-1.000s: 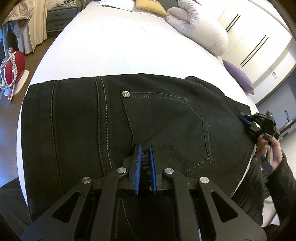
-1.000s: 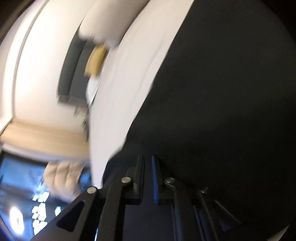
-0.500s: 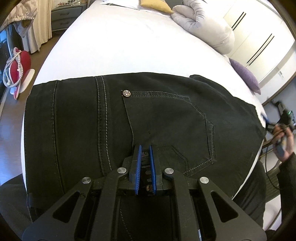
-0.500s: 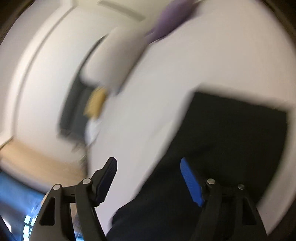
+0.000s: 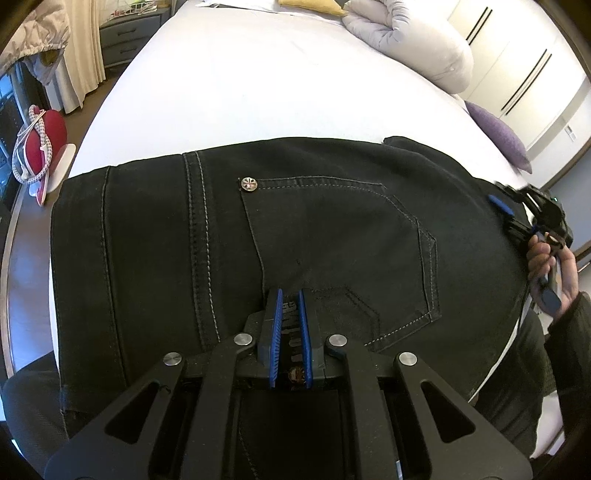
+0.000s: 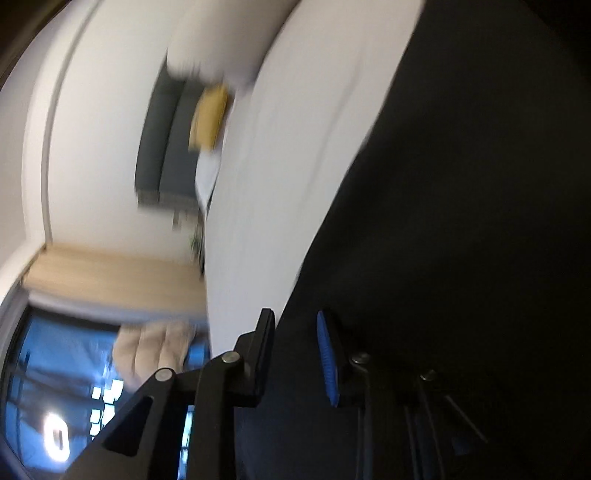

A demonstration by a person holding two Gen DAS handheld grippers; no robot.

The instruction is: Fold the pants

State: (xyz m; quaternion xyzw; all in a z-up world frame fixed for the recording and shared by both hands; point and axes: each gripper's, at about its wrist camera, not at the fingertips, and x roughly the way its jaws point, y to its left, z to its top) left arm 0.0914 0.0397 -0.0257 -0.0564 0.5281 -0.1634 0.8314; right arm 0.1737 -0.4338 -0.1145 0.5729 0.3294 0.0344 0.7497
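Black jeans [image 5: 314, 236] lie folded on the white bed [image 5: 258, 85], back pocket up. At their near edge my left gripper [image 5: 290, 299] is shut, its blue pads pinching a bit of the pants with a rivet in it. A hand holds my right gripper [image 5: 508, 197] at the pants' right edge. The right wrist view is blurred. In it the right gripper [image 6: 295, 332] has its jaws part open and closing. The dark pants [image 6: 461, 240] run between and past them, and the pads do not visibly press.
A rolled white duvet [image 5: 413, 40], a yellow cushion [image 5: 310, 5] and a purple cushion [image 5: 498, 133] lie at the far side of the bed. A red object [image 5: 44, 144] stands on the floor at left, near a grey nightstand [image 5: 129, 37]. White wardrobe doors [image 5: 524, 66] stand behind, at the right.
The right gripper was shut at the pants' edge, then opened wide and pulled off to the right. It is back at that edge with narrower jaws. The left gripper stayed put.
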